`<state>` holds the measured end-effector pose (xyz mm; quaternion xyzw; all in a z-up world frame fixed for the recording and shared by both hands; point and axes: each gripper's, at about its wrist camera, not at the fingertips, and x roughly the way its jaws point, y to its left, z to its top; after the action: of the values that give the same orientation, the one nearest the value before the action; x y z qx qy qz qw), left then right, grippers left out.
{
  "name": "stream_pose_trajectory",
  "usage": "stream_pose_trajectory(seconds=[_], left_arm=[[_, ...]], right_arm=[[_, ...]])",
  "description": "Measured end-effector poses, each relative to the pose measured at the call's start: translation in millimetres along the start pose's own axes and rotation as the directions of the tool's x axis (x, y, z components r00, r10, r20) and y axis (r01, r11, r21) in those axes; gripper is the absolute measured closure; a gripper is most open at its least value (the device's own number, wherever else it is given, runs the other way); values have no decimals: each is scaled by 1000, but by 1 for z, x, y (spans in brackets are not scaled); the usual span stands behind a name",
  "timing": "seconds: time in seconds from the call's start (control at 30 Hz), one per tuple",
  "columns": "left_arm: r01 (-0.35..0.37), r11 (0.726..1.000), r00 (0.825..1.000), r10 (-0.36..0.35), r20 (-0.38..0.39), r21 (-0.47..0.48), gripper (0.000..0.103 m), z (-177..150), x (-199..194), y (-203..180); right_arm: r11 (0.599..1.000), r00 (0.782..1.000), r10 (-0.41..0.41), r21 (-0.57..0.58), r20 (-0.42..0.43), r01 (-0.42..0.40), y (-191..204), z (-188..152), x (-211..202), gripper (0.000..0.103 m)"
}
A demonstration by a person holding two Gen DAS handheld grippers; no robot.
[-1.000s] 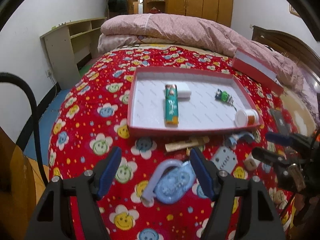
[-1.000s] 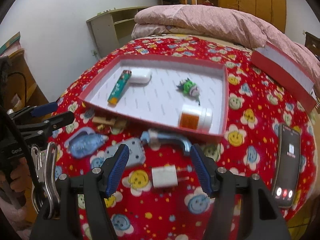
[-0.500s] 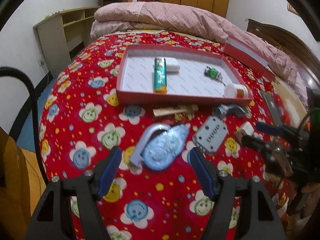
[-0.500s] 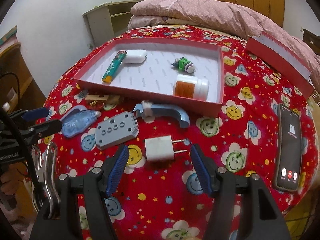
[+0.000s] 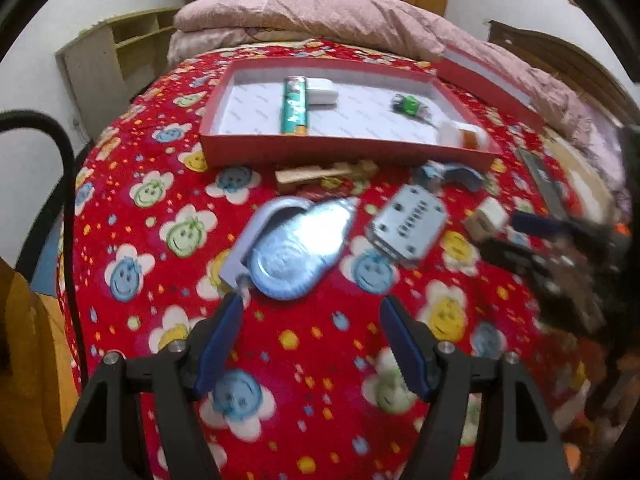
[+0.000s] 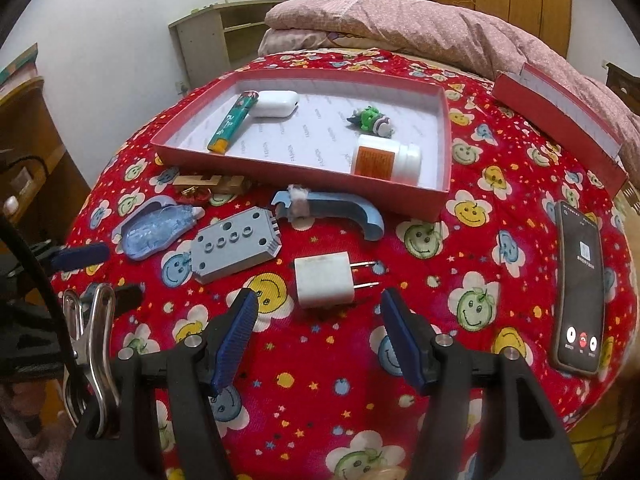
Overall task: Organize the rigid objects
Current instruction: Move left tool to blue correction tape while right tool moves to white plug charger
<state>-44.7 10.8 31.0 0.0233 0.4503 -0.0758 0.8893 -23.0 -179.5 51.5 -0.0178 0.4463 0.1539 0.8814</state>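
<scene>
A red box tray point(image 6: 440, 196) point(image 5: 344, 152) on the red bedspread holds a green lighter point(image 6: 232, 122), a white case point(image 6: 276, 103), a green toy point(image 6: 370, 119) and a white pill bottle point(image 6: 386, 160). In front of it lie a blue tape dispenser point(image 5: 296, 248) point(image 6: 156, 228), a grey block with holes point(image 5: 410, 226) point(image 6: 234, 244), a blue curved handle point(image 6: 336, 212), a wooden piece point(image 5: 320, 174) and a white plug point(image 6: 324, 284) point(image 5: 486, 218). My left gripper point(image 5: 312, 344) is open, just before the dispenser. My right gripper point(image 6: 316, 340) is open, just before the plug.
A phone point(image 6: 580, 292) lies at the right of the bedspread. A red box lid point(image 6: 560, 120) rests near the pink duvet point(image 6: 400, 24). A metal clip point(image 6: 90, 340) hangs at the left of the right wrist view. Shelves point(image 5: 112, 60) stand by the left wall.
Both grippers have drawn back toward the near edge of the bed and tilted down. The dispenser and plug now sit just beyond the fingertips instead of between them. Both stay open.
</scene>
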Motion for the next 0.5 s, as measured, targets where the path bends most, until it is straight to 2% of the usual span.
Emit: stream_pose_trajectory(seconds=[0.1, 0.33, 0.4, 0.5], left_arm=[[-12, 999, 1000, 12, -13, -43, 29, 7, 15, 7], [8, 987, 999, -1, 40, -162, 24, 25, 24, 17], [13, 986, 999, -5, 50, -167, 24, 28, 26, 15], [-28, 993, 998, 35, 55, -115, 23, 30, 30, 6]], right_arm=[[1000, 1000, 2, 1, -2, -2, 0, -1, 1, 38], [1000, 1000, 18, 13, -11, -17, -4, -4, 9, 38], [1000, 1000, 21, 16, -13, -21, -5, -5, 10, 38], [1000, 1000, 25, 16, -6, -25, -6, -7, 11, 38]])
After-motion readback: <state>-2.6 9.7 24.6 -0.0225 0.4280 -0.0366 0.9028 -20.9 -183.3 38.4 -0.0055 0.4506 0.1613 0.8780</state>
